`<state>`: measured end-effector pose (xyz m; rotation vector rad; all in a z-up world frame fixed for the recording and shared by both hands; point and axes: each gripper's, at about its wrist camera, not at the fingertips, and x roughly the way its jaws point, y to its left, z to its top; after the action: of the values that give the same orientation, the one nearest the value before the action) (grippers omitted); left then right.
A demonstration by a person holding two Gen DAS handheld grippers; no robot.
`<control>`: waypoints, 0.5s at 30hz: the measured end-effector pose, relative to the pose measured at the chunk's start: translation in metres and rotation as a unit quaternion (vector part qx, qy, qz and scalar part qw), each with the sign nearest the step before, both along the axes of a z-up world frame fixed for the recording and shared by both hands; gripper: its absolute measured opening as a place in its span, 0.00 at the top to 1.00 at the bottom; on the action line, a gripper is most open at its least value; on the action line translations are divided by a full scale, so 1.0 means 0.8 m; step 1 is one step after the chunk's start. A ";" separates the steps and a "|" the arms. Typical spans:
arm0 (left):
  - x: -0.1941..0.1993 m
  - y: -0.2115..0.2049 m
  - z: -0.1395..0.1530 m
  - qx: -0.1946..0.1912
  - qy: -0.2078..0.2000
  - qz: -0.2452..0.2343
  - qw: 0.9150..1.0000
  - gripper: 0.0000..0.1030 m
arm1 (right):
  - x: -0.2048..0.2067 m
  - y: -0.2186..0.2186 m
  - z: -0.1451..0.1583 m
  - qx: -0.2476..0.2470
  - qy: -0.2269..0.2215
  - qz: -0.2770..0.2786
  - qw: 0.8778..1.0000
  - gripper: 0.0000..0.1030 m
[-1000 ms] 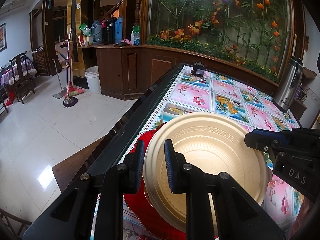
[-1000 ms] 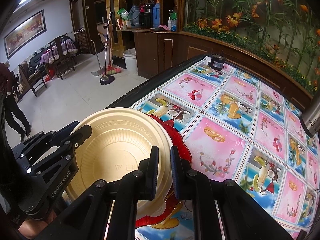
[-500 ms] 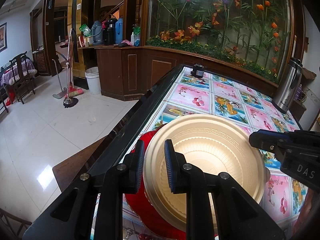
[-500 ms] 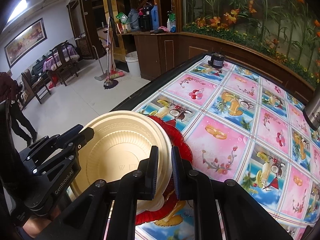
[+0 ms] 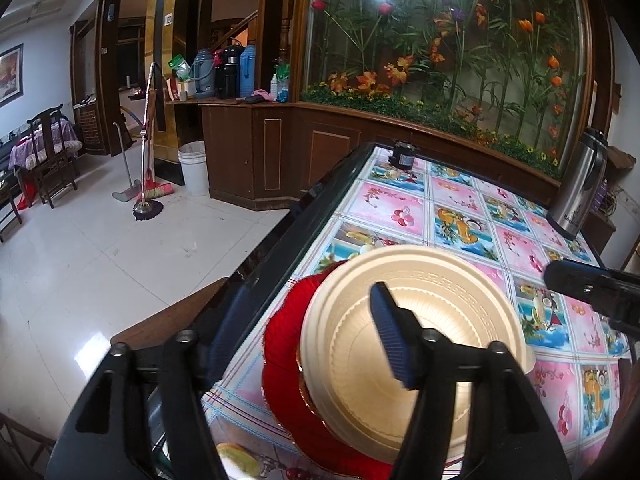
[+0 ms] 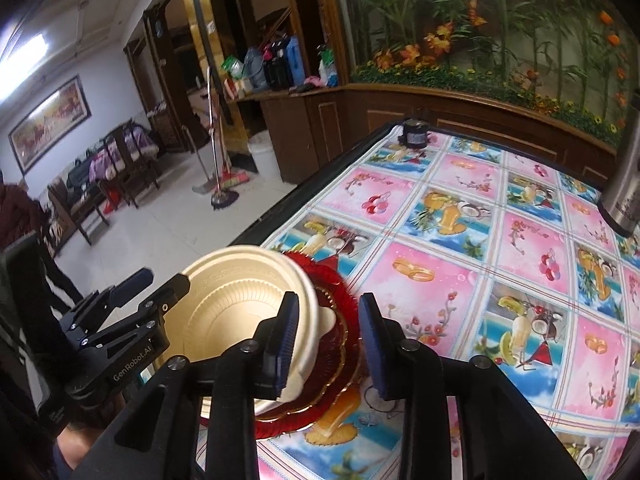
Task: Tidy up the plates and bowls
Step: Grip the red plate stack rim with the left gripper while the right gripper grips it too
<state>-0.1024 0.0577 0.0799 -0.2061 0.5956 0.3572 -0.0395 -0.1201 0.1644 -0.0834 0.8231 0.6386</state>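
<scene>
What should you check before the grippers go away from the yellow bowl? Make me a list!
1. Left gripper let go: ok. Its jaws have just been opening and stand wide, either side of the rim.
2. Right gripper let go: ok. Its jaws have just been opening, pads off the rim.
3. Yellow bowl sitting on the red plate: ok.
4. Bowl sitting level: cannot tell.
5. Plate fully on the table: ok, though near its edge.
6. Way out clear of the steel flask: ok, it stands far off.
</scene>
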 end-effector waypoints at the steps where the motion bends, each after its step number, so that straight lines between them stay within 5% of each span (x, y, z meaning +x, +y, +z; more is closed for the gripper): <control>1: -0.002 0.002 0.002 -0.001 -0.003 0.001 1.000 0.31 | 0.000 -0.009 0.002 0.008 0.001 -0.007 1.000 0.63; 9: -0.022 0.045 0.008 -0.033 -0.014 0.016 0.999 0.31 | 0.013 -0.076 -0.016 0.041 0.022 -0.066 0.997 0.52; 15: -0.027 0.098 -0.021 -0.082 0.020 0.041 0.996 0.31 | 0.024 -0.104 -0.054 0.063 0.060 -0.080 0.993 0.47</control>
<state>-0.1243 0.1360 0.0635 -0.3826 0.6580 0.3934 -0.0200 -0.2030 0.1215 0.1354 0.8930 0.5452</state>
